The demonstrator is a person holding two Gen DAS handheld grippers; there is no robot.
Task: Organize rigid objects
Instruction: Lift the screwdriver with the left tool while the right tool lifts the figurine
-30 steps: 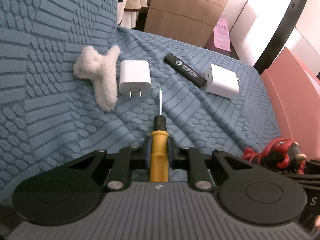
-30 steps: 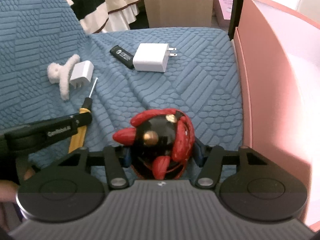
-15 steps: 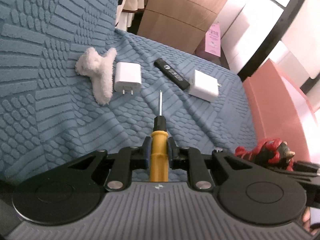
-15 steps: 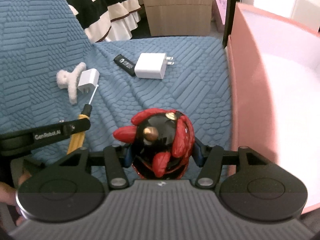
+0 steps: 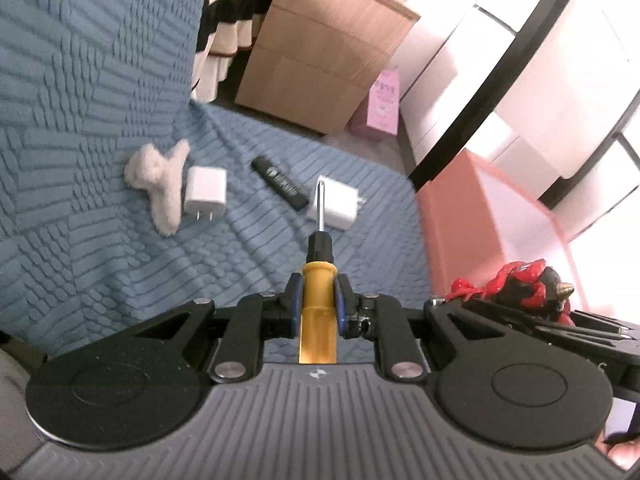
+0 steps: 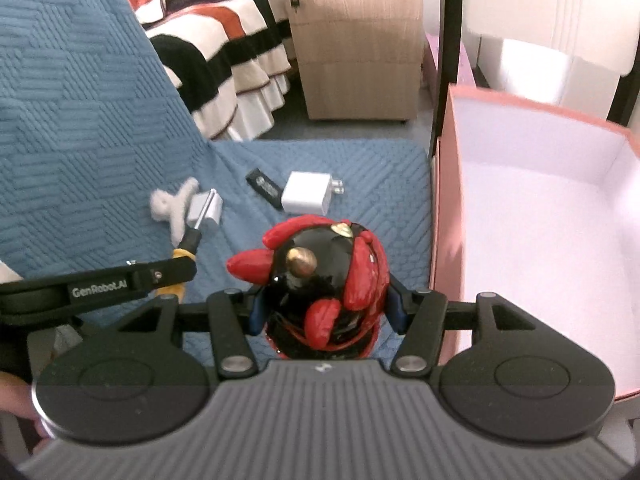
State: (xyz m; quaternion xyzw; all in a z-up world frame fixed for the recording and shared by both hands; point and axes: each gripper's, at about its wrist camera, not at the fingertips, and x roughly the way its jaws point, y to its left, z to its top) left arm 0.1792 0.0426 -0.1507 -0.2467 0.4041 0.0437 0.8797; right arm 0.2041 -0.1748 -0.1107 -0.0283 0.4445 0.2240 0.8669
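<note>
My left gripper (image 5: 318,298) is shut on a yellow-handled screwdriver (image 5: 319,276), held in the air above the blue sofa cover, its shaft pointing forward. My right gripper (image 6: 326,304) is shut on a red and black figurine (image 6: 326,276), held up just left of the pink box (image 6: 444,216). The figurine also shows in the left wrist view (image 5: 516,284), and the screwdriver in the right wrist view (image 6: 192,236). On the cover lie two white chargers (image 5: 206,192) (image 5: 338,206), a black lighter (image 5: 280,184) and a fluffy white hair clip (image 5: 160,184).
The pink box (image 5: 452,224) stands open at the right of the sofa, its white inside (image 6: 540,220) showing nothing in it. A wooden cabinet (image 6: 356,44) and a striped bed (image 6: 216,36) stand behind. The sofa back (image 5: 80,60) rises at the left.
Both grippers have risen and drawn back from the sofa seat with their objects. The pink box has come more into view on the right.
</note>
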